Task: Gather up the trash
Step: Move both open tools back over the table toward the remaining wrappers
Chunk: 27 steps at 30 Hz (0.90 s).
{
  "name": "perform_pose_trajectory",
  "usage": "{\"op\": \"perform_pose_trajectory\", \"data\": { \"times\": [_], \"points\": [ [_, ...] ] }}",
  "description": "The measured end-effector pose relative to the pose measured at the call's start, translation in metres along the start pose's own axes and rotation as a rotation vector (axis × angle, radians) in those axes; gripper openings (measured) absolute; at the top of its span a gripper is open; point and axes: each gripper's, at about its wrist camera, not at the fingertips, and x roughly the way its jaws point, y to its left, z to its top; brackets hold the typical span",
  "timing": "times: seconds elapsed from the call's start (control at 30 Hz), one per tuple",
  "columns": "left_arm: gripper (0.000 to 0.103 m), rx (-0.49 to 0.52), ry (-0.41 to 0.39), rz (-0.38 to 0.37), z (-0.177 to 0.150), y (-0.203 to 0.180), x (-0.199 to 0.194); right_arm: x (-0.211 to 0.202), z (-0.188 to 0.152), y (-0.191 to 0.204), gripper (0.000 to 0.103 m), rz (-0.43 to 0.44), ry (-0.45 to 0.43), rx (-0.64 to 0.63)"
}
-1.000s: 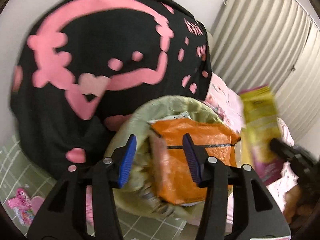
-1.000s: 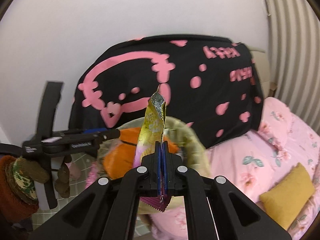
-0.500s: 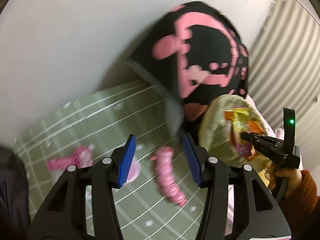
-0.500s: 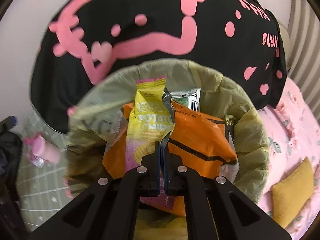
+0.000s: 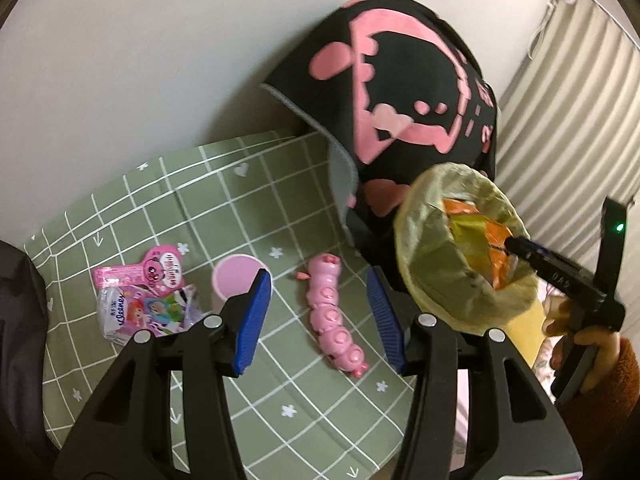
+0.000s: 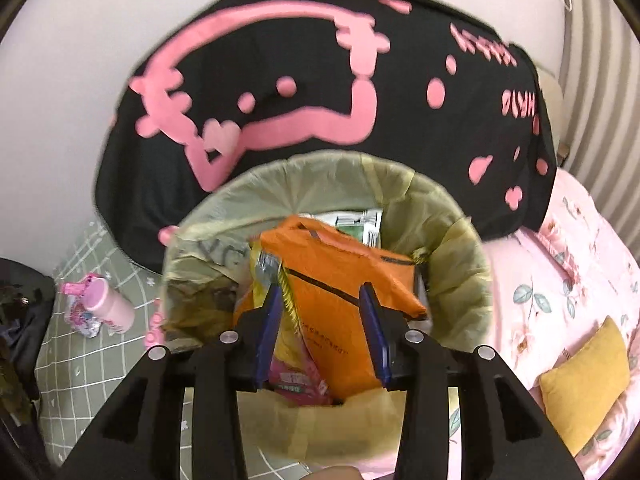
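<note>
My right gripper (image 6: 320, 296) hangs over the bin with the green liner (image 6: 460, 280), and its jaws are opening. The yellow chip bag (image 6: 280, 332) stands loose between them, by the left pad, sunk into the bin beside an orange bag (image 6: 344, 280). My left gripper (image 5: 319, 292) is open over the green checked mat (image 5: 200, 200), with nothing gripped. A pink caterpillar toy (image 5: 334, 312) lies below its fingers. Left of it are a pink cup (image 5: 236, 276) and crumpled wrappers (image 5: 140, 300). The left wrist view also shows the right gripper (image 5: 516, 246) at the bin (image 5: 436, 264).
A black blanket with pink print (image 6: 320, 80) leans on the wall behind the bin. Pink floral bedding (image 6: 560, 280) and a yellow cushion (image 6: 584, 388) lie to the right. A pink bottle (image 6: 108, 304) lies on the mat. A hand in a rust sleeve (image 5: 592, 344) holds the right gripper.
My right gripper sank over the bin with the yellow chip bag and opened, so the bag now stands loose in the bin. My left gripper swung away from the bin to over the green mat.
</note>
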Motion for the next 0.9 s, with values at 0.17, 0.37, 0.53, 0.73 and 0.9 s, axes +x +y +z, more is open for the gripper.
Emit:
{"op": "perform_pose_trajectory", "data": {
  "times": [0.17, 0.37, 0.53, 0.73, 0.9],
  "points": [
    [0.048, 0.020, -0.028, 0.025, -0.015, -0.013, -0.012, -0.035, -0.004, 0.007, 0.039, 0.047, -0.090, -0.014],
    [0.048, 0.032, -0.063, 0.080, -0.033, -0.007, -0.030, -0.051, -0.019, 0.042, 0.039, 0.133, -0.139, -0.069],
    [0.048, -0.012, -0.073, 0.126, -0.048, 0.017, -0.040, -0.041, -0.034, 0.080, 0.039, 0.188, -0.110, -0.132],
    [0.048, -0.057, -0.057, 0.201, -0.066, 0.058, -0.043, -0.022, -0.052, 0.122, 0.039, 0.259, -0.061, -0.156],
    [0.048, -0.174, -0.037, 0.267, -0.075, 0.111, -0.042, -0.002, -0.068, 0.156, 0.039, 0.307, -0.011, -0.187]
  ]
}}
